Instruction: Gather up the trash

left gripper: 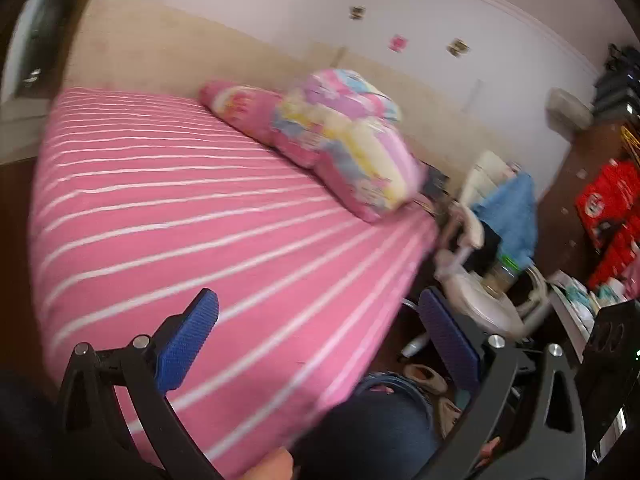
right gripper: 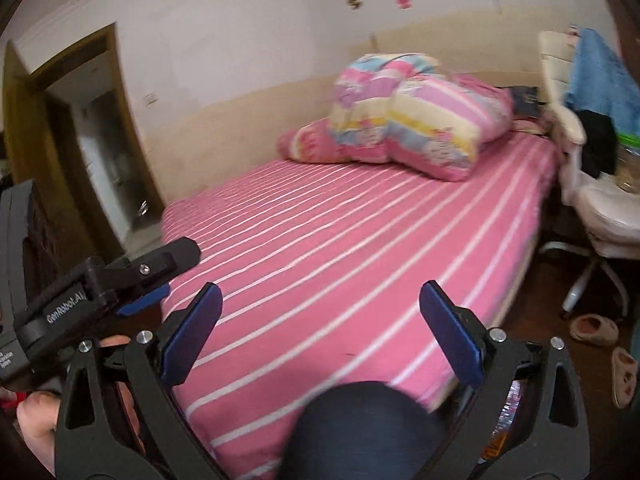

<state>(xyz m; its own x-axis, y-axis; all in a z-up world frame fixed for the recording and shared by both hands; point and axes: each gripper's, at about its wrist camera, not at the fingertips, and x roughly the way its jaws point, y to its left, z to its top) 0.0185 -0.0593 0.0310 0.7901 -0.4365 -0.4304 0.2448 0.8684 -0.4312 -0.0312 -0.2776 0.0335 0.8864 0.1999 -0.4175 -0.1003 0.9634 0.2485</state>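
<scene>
No piece of trash stands out in either view. My left gripper (left gripper: 320, 340) is open, its blue pads (left gripper: 188, 344) wide apart with only the pink striped bed (left gripper: 180, 208) between them. My right gripper (right gripper: 322, 334) is open too, hanging over the near part of the bed (right gripper: 340, 248) with nothing between its fingers. In the right wrist view, the left gripper (right gripper: 160, 276) shows at the left edge, held in a hand. A knee in dark trousers (right gripper: 360, 432) fills the bottom centre.
A folded pastel quilt (right gripper: 412, 120) and a pink pillow (right gripper: 312, 144) lie at the bed's far end. A white swivel chair (right gripper: 600, 204) with a blue towel (right gripper: 600, 76) stands on the right, slippers (right gripper: 592, 328) below. An open doorway (right gripper: 100, 132) is at left. Red packs (left gripper: 612, 200) are stacked at far right.
</scene>
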